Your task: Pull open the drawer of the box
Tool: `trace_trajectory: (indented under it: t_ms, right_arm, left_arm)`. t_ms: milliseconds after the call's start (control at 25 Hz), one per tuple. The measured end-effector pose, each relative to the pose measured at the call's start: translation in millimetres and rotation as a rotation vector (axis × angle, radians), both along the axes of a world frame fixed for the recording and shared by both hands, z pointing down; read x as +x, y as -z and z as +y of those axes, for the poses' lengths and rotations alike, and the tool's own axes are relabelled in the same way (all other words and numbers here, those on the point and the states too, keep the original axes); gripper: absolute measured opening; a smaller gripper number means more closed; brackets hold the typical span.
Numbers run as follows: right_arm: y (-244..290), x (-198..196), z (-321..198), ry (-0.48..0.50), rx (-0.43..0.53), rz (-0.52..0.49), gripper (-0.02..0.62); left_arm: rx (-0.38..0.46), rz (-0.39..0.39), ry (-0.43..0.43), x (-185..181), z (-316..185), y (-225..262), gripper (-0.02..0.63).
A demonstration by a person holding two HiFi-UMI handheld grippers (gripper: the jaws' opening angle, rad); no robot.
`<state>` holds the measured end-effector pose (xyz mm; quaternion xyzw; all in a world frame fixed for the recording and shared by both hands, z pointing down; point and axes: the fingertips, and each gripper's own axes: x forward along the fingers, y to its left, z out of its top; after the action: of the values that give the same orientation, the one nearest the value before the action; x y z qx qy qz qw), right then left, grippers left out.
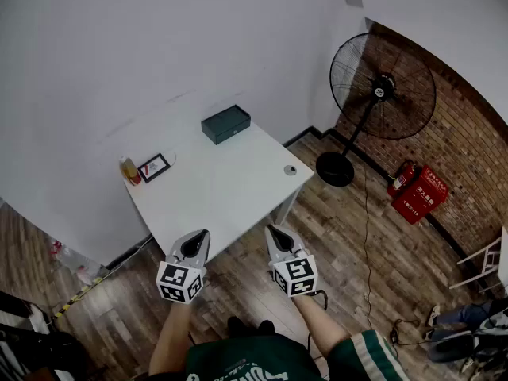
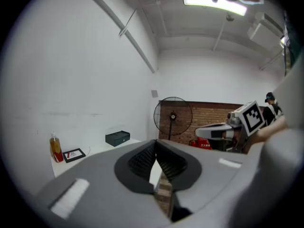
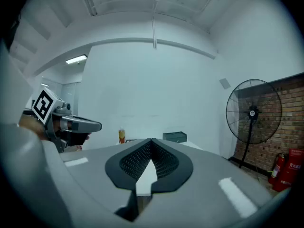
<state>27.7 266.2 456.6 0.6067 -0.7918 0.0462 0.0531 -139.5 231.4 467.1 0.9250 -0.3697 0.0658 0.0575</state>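
Resting on a smooth white table (image 1: 214,193), the dark rectangular box (image 1: 226,124) lies well beyond left gripper (image 1: 202,236) and right gripper (image 1: 271,231), both closed, empty

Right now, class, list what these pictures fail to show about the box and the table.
- Drawer and handle of the dark green box: too far and small in every view.
- Print on the framed card: too small, head view.
- The small round thing on the white table: too small to name, head view.

white walls (image 1: 119,54), wood floor (image 1: 357,232), brick wall (image 1: 468,145) rt, white table (image 1: 226,197), pedestal fan (image 1: 382,87) nr corner.
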Motion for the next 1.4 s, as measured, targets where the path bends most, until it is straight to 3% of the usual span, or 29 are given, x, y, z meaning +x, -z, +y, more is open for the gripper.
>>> trace_trajectory:
  t_ms: [440,840,1040,1400]
  right_arm:
    - [-12,-6,-1,-0.028,-0.017,-0.023,0.002]
    - [-21,11,-31,-0.040,-0.030,-0.078,0.002]
    - [-35,24,-69,-0.040,-0.049,-0.088,0.002]
    - [-35,43,-199,0.032,-0.056,-0.102,0.002]
  left_arm:
    - [-0.001,0.001,-0.039,-3,-7,-8,0.052]
    - [-0.022,0.003,-0.051,10,-37,-18,0.052]
    - [-0.035,-0.010,-0.036,19,-71,-29,0.052]
    - [-0.040,-0.016,0.030,40,-176,-25,0.052]
